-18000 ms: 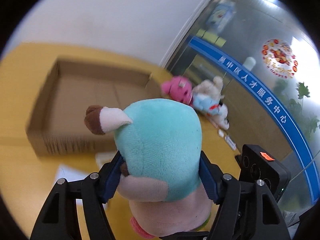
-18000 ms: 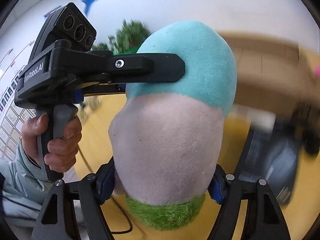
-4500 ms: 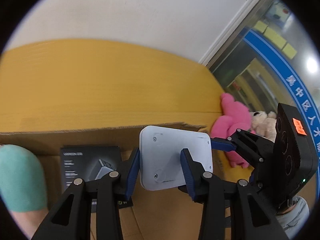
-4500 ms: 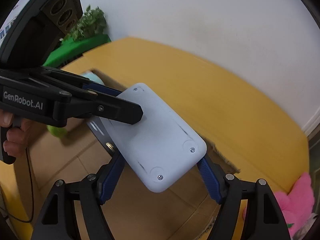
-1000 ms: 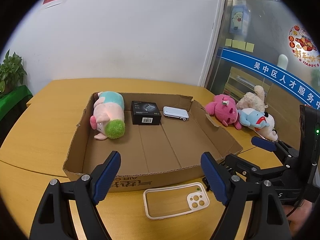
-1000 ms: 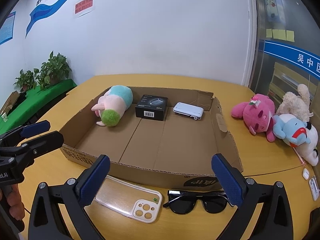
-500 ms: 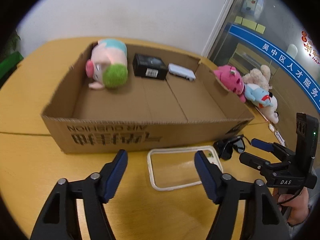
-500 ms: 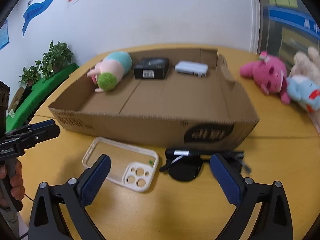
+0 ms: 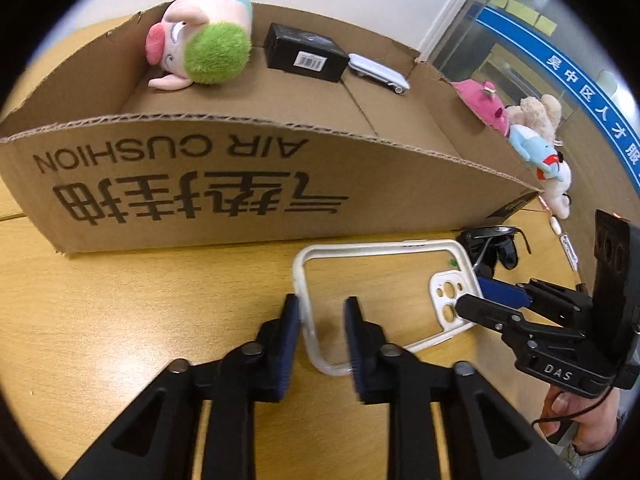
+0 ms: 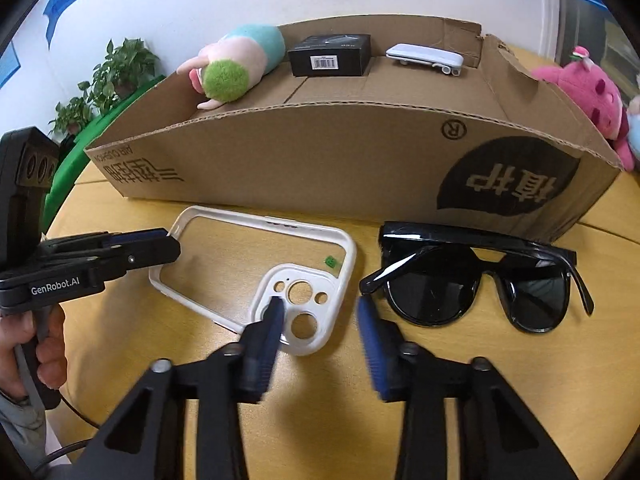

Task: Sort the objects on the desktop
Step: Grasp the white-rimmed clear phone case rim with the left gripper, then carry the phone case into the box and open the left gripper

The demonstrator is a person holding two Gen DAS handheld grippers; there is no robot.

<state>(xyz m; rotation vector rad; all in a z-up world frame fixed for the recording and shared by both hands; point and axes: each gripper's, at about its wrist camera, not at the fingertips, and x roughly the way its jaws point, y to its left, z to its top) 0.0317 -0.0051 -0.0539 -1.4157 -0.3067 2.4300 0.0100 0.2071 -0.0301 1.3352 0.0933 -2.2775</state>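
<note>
Both wrist views low, close – facing box, sharing phone case

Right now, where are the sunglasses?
In the right wrist view, the sunglasses lie on the table right of the phone case, before the cardboard box.

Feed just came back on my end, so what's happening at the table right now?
Both grippers are closing in on the clear phone case lying in front of the cardboard box. The left gripper straddles its plain end, the right gripper its camera end; neither has clamped. Sunglasses wait beside it. The plush pig, black box and white device are already boxed.
</note>
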